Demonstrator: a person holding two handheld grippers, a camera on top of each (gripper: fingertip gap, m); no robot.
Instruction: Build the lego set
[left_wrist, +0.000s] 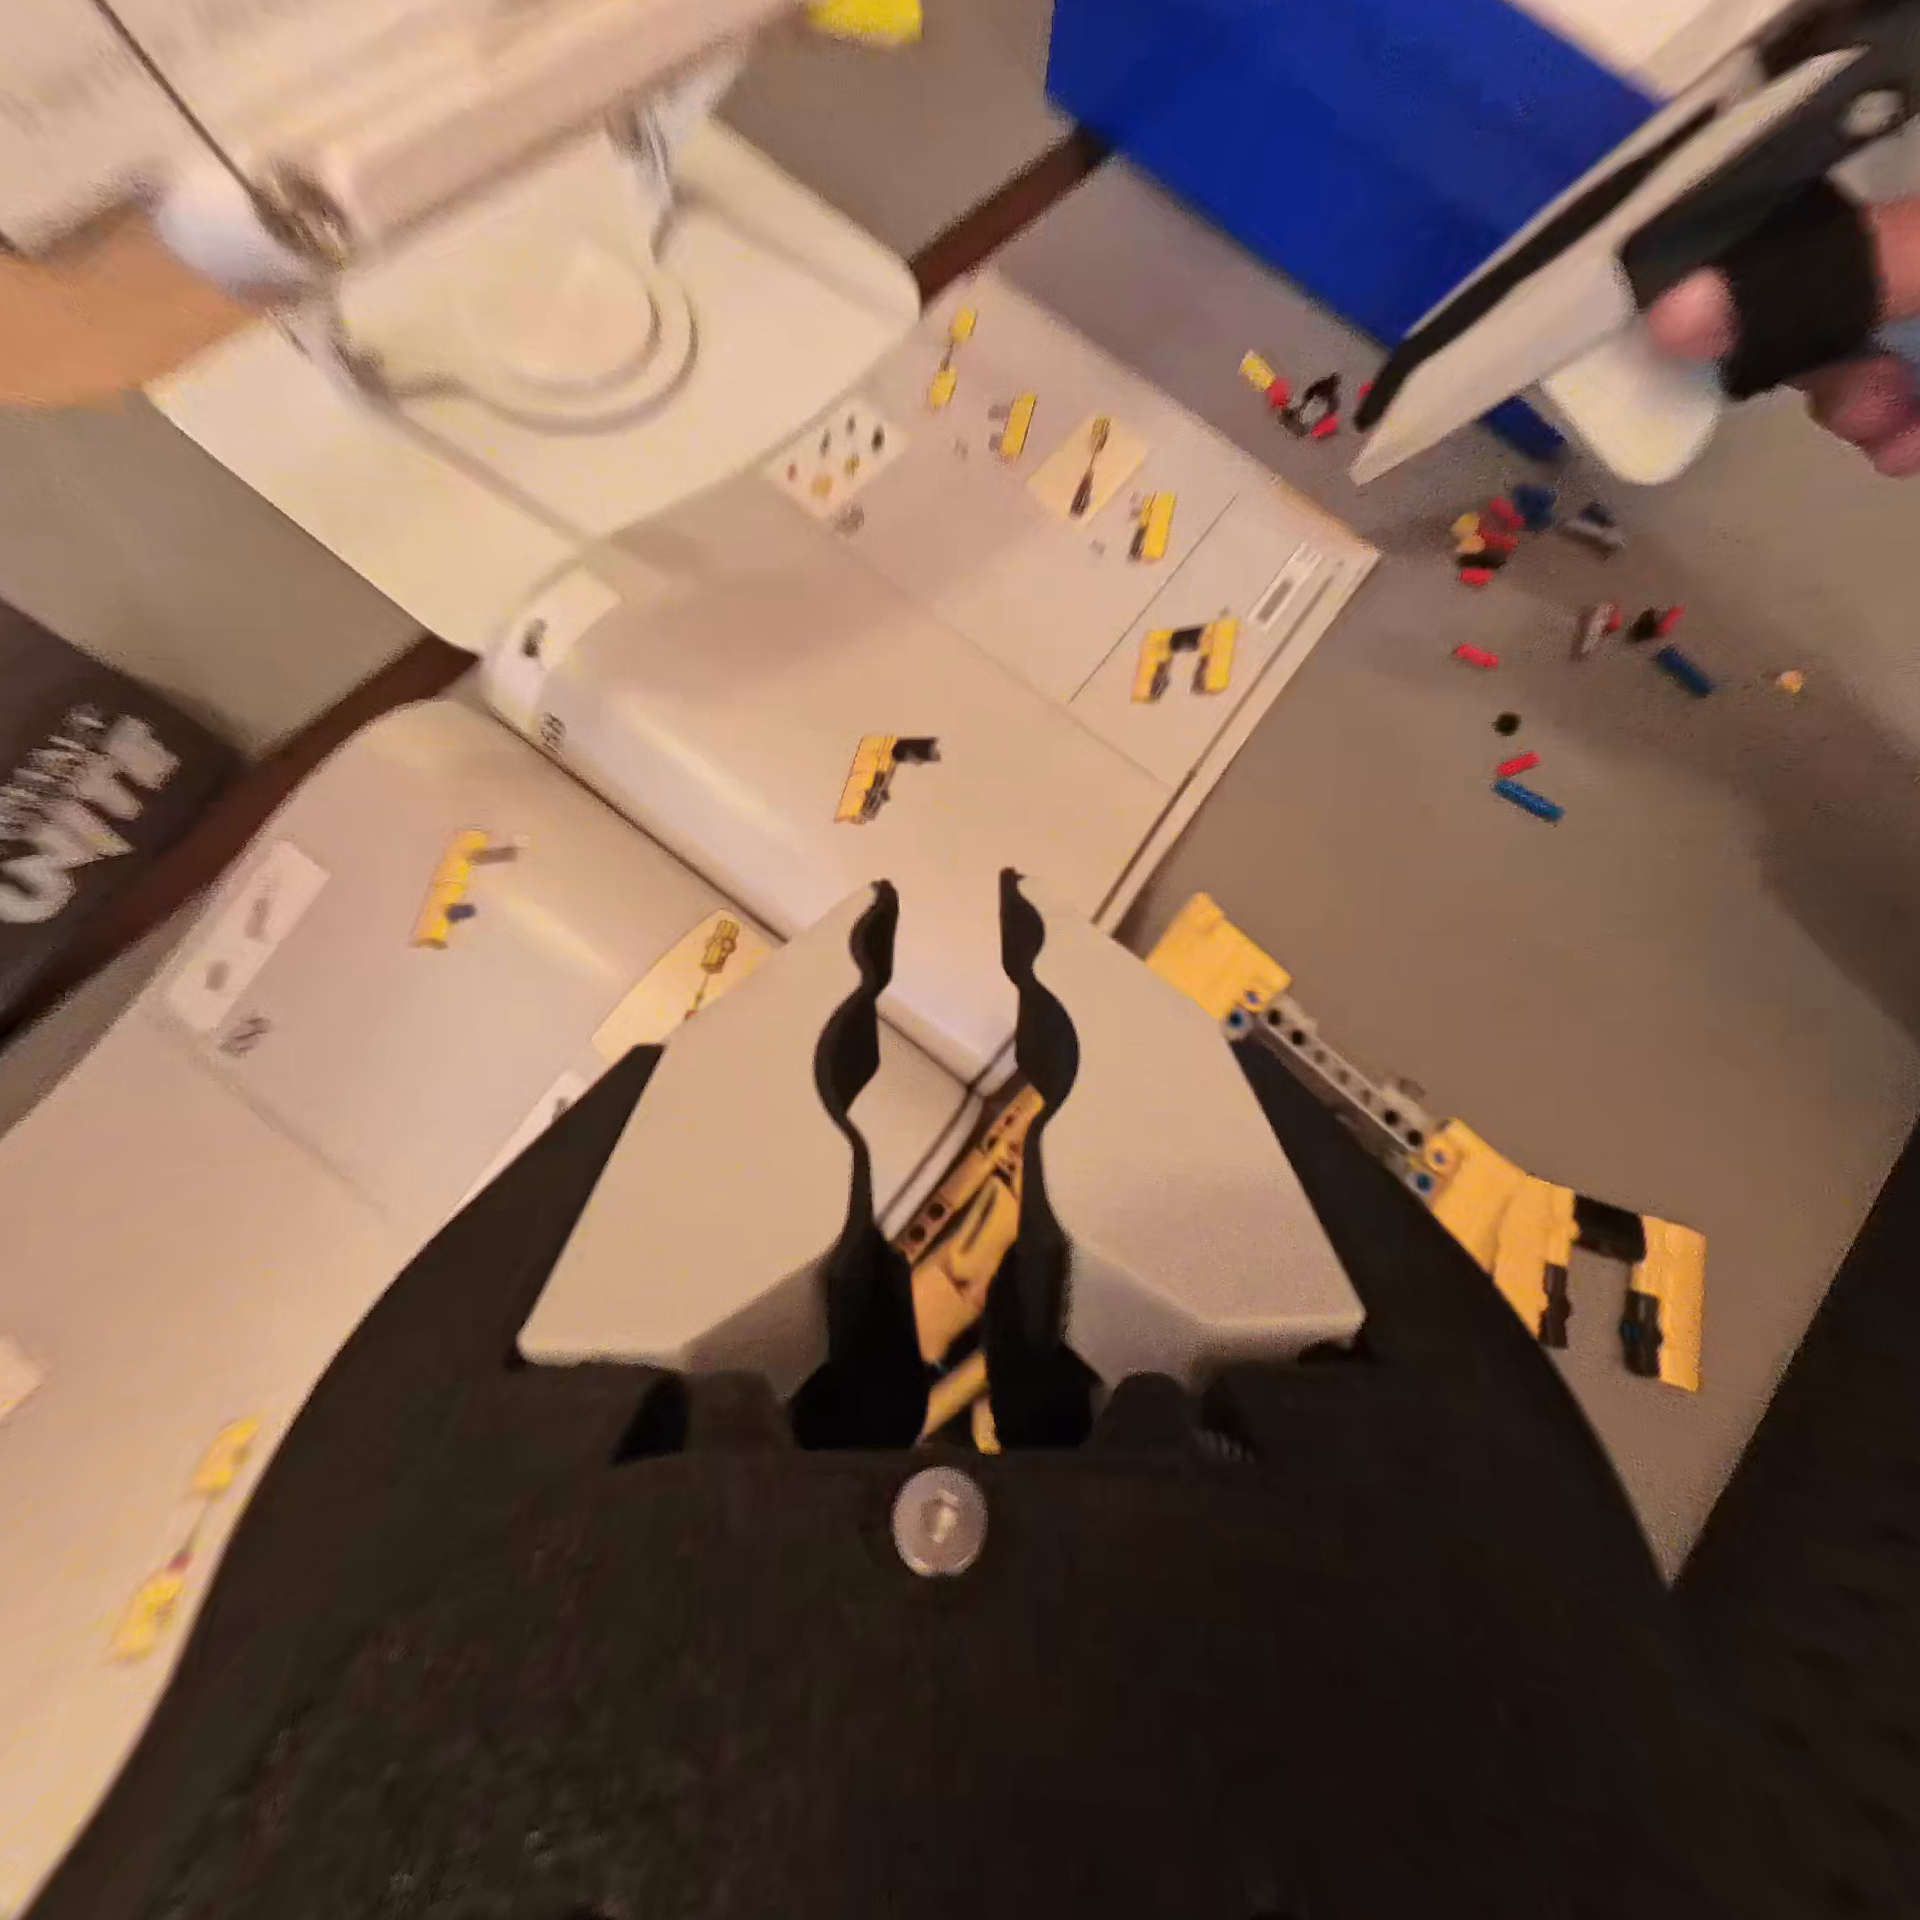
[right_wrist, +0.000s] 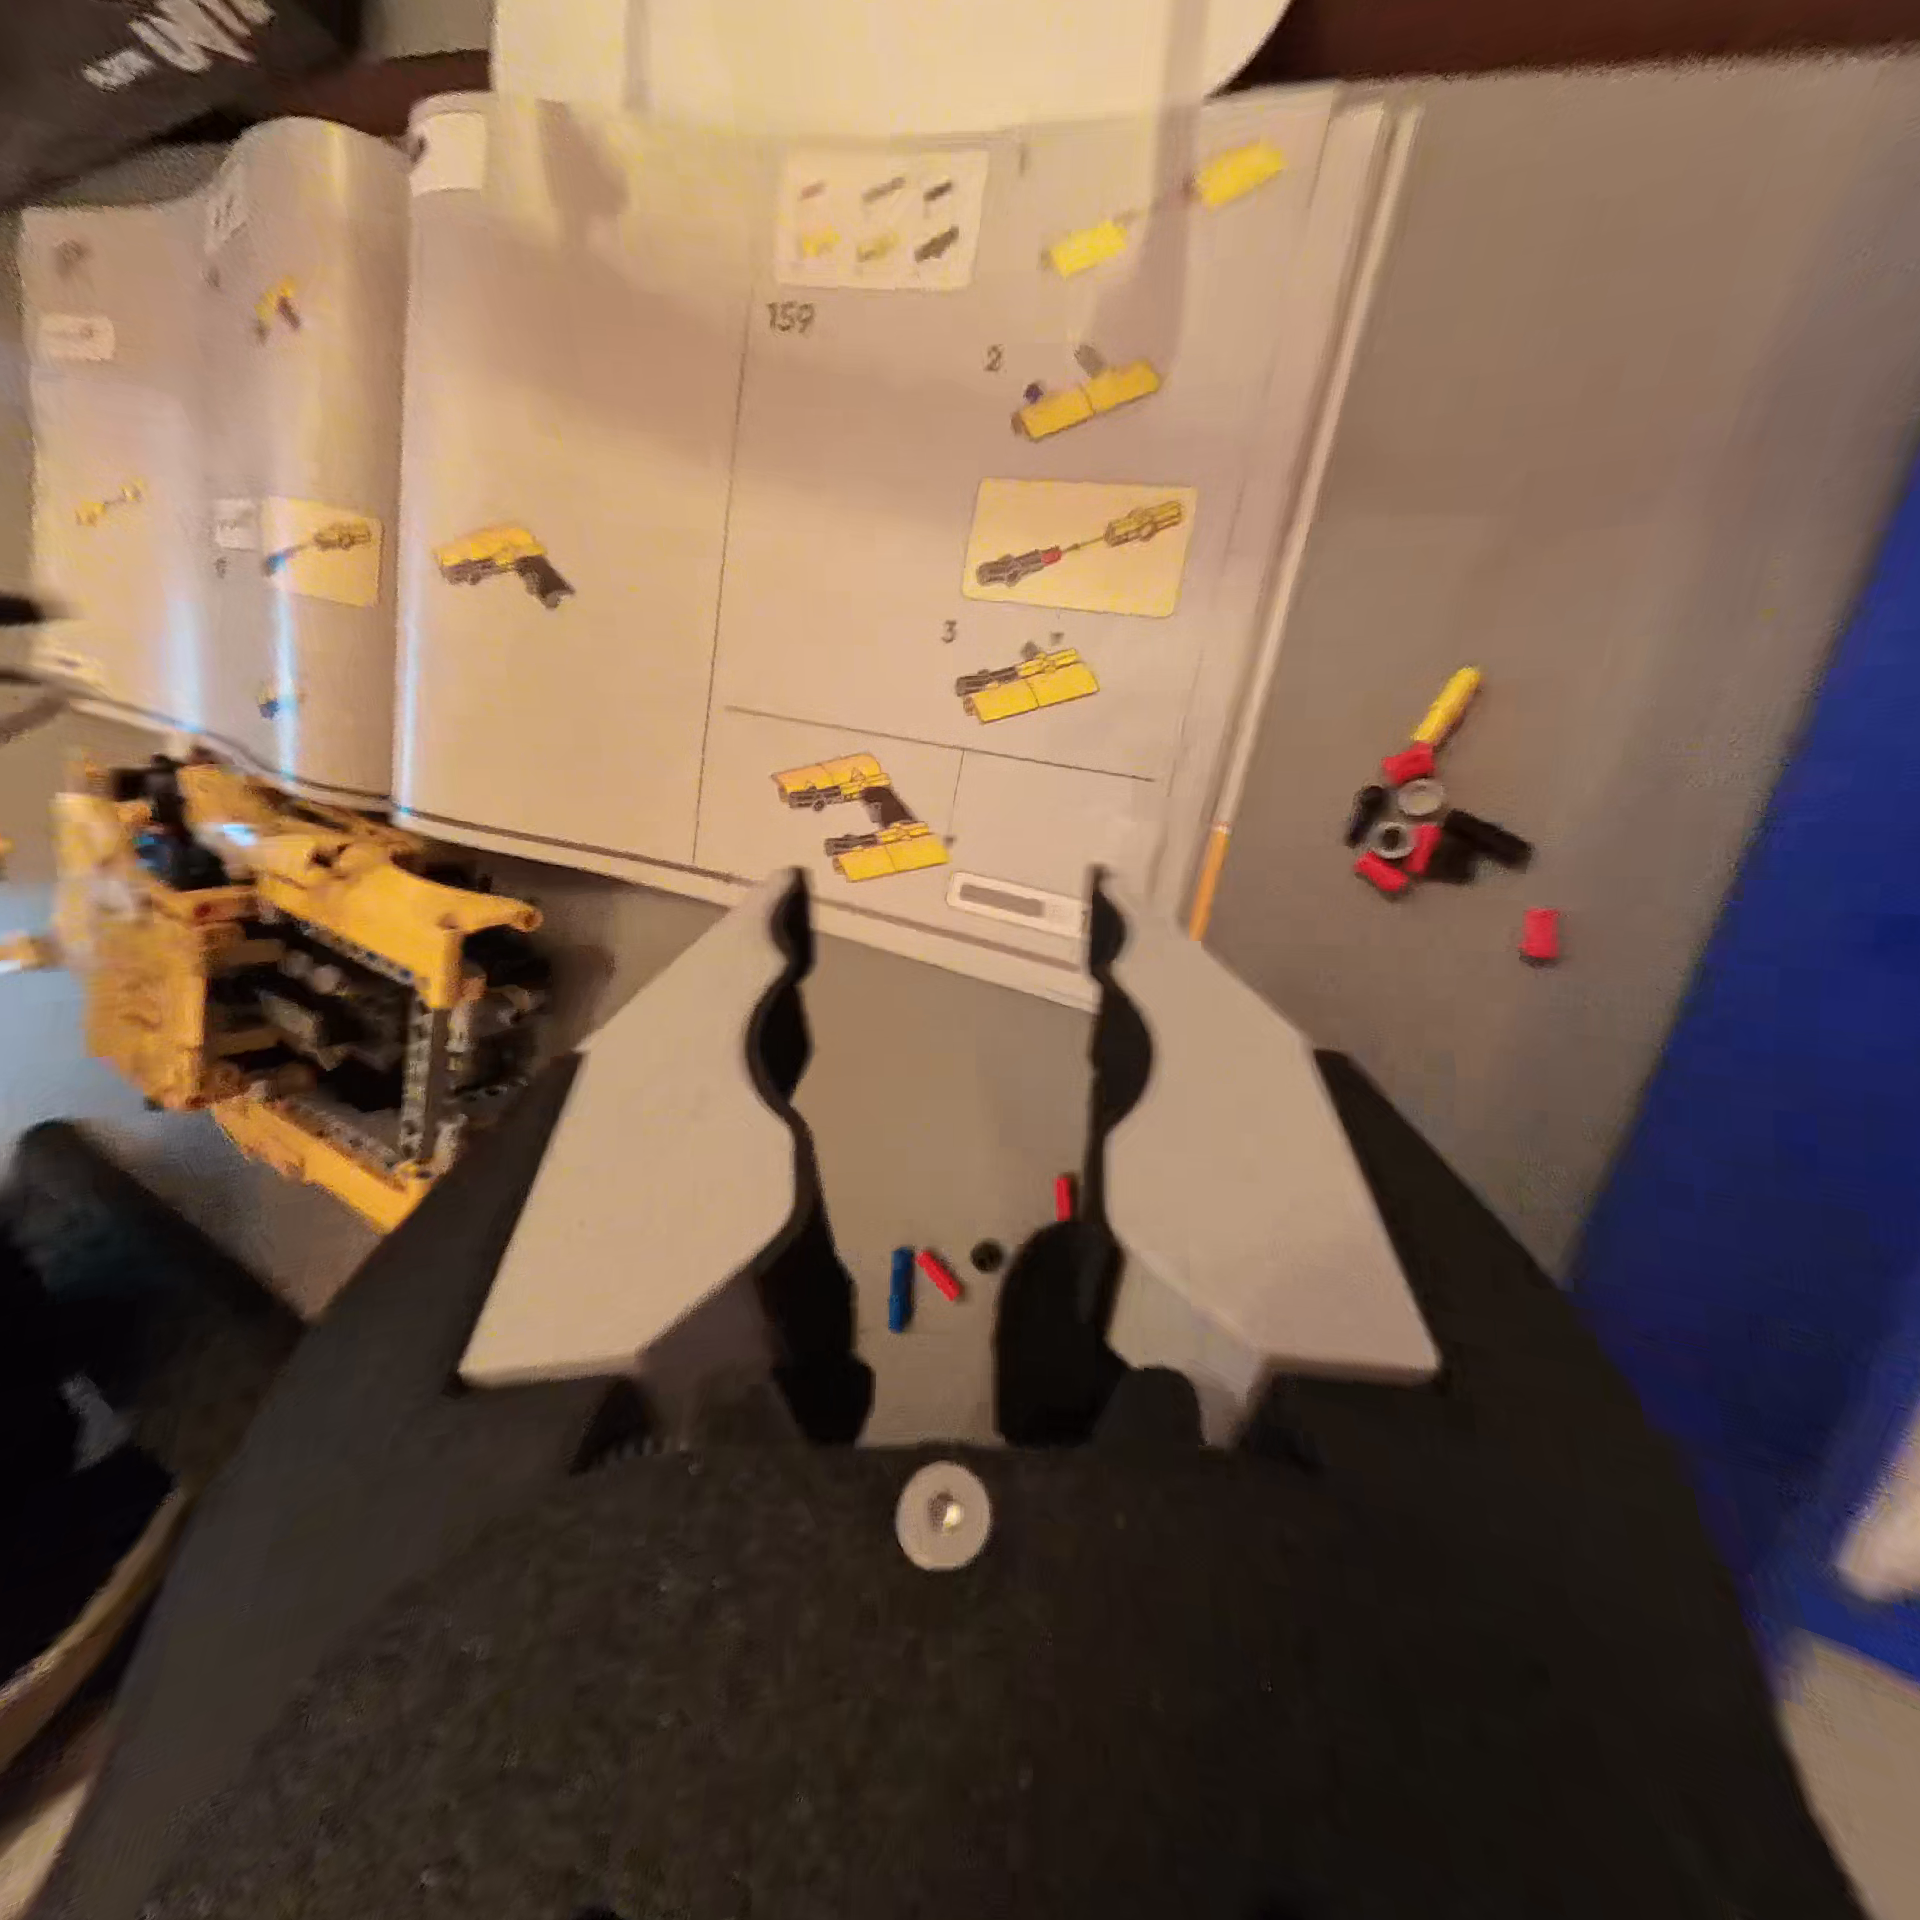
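Grey desk (right_wrist: 1455, 520): open instruction booklet (right_wrist: 582, 416) upper centre; yellow Lego model (right_wrist: 301, 977) at left edge, touching nothing; loose red and black pins (right_wrist: 1423, 831) at right. Right hand-held gripper (right_wrist: 940, 904) wide, empty. Left hand-held gripper (left_wrist: 940, 883) narrowly parted, empty, above the model.

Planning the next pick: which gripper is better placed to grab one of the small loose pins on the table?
Right. The right gripper is open and empty, with the blue pin and red pin lying between its fingers. The left gripper hangs over the yellow model, away from the pins.
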